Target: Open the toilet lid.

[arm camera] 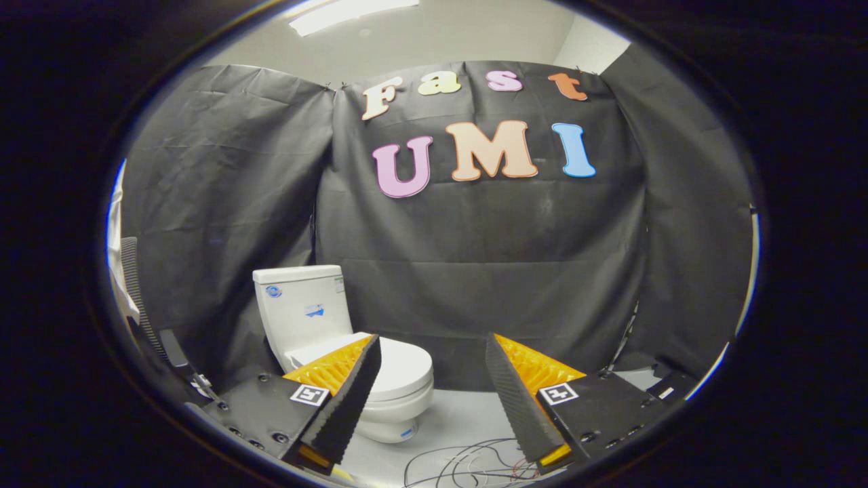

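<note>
A white toilet (pixel 319 318) stands on the floor against the black cloth wall, beyond my left finger. Its lid (pixel 405 364) lies flat and closed over the bowl, with the tank (pixel 304 308) upright behind it. My gripper (pixel 434 352) is open, its two orange fingers with black ribbed pads (pixel 352 400) spread wide and nothing between them. The left finger overlaps the near side of the lid from where I look; the toilet is still some way ahead. The right finger (pixel 515 400) points at bare floor and wall.
A tangle of thin cables (pixel 468 464) lies on the pale floor (pixel 461 413) between the fingers. Black cloth walls close in the booth on three sides. A dark ribbed object (pixel 132 285) stands at the far left.
</note>
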The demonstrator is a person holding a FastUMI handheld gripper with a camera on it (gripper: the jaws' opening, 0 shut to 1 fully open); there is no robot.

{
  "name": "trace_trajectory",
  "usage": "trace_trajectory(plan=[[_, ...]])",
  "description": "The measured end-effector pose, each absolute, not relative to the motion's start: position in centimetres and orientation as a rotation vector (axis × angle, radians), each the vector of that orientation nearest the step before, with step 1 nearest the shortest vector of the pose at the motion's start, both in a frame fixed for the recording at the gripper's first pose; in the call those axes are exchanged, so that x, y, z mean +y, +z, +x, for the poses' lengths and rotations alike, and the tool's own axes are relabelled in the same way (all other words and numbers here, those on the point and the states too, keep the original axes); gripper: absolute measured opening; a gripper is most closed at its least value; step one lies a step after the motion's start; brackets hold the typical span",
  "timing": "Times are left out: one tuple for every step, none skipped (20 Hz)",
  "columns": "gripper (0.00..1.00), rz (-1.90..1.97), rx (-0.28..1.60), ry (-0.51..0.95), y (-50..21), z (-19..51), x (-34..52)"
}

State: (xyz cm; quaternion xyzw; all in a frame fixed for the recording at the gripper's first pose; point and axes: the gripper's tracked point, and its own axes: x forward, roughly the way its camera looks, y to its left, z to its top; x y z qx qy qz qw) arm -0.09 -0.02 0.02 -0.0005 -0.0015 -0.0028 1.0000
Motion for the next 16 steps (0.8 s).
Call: trace_trajectory(plan=[[0.97, -0.001, -0.003, -0.006, 0.1, -0.1, 0.0], [0.97, -0.002, -0.003, -0.005, 0.0, 0.0, 0.0], [0.97, -0.001, -0.002, -0.006, 0.1, 0.0, 0.0], [0.97, -0.002, -0.003, -0.006, 0.1, -0.1, 0.0], [0.97, -0.001, -0.003, -0.006, 0.1, -0.1, 0.0], [0.97, -0.001, -0.006, -0.009, 0.1, 0.0, -0.1], [0.97, 0.001, -0.004, -0.008, -0.1, 0.3, -0.1], [0.96, 0.002, -0.006, -0.010, 0.0, 0.4, -0.1], [0.96, 0.000, -0.003, -0.012, 0.0, 0.6, -0.1], [0.95, 0.000, 0.007, -0.013, -0.3, 1.3, -0.2], [0.94, 0.000, 0.027, -0.012, -0.6, 2.3, -0.1], [0.93, -0.006, 0.055, -0.009, -1.4, 3.2, 0.2], [0.92, -0.007, 0.083, -0.007, -1.9, 3.7, 0.4], [0.92, -0.006, 0.102, -0.004, -2.3, 4.2, 0.3], [0.91, -0.006, 0.109, -0.009, -2.2, 4.5, 0.1], [0.91, -0.006, 0.094, -0.003, -1.8, 5.3, 0.3]])
